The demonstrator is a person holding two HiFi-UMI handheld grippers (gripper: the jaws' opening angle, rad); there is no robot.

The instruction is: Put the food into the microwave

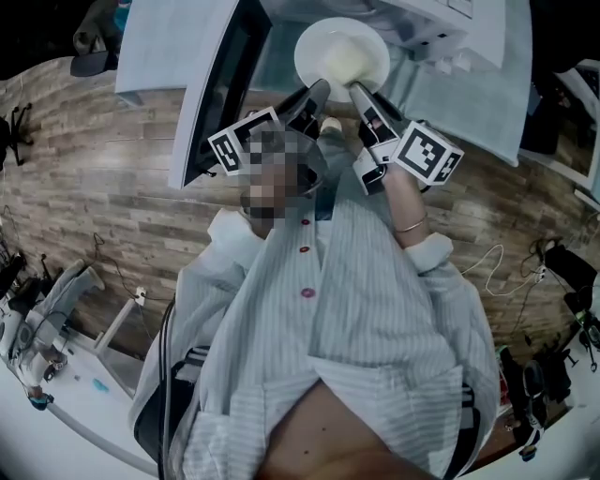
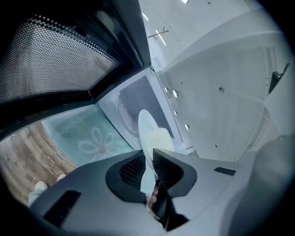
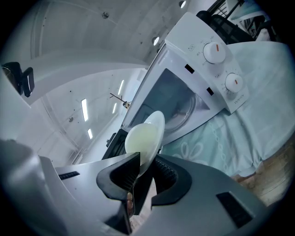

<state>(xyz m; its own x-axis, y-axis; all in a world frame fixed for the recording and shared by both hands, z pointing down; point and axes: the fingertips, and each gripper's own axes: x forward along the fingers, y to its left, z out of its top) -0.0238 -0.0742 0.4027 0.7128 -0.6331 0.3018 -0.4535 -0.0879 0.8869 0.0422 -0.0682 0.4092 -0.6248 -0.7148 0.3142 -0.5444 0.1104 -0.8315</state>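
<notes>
A white plate (image 1: 342, 54) with a pale yellow mound of food (image 1: 349, 58) hangs in front of the open white microwave (image 1: 427, 23). My left gripper (image 1: 316, 94) and right gripper (image 1: 359, 92) are each shut on the plate's near rim, side by side. In the left gripper view the plate (image 2: 148, 131) shows edge-on, its rim pinched by my left gripper (image 2: 150, 167), with the microwave's cavity (image 2: 131, 103) behind it. In the right gripper view the plate (image 3: 156, 126) and the food (image 3: 140, 138) rise from my right gripper (image 3: 144, 168), before the cavity (image 3: 177, 101).
The microwave's door (image 1: 220, 84) stands swung open on the left, its mesh window (image 2: 55, 60) close beside my left gripper. Two knobs (image 3: 214, 53) sit on the control panel at the right. A pale flower-patterned cloth (image 3: 239, 138) covers the table under the microwave. Wooden floor lies below.
</notes>
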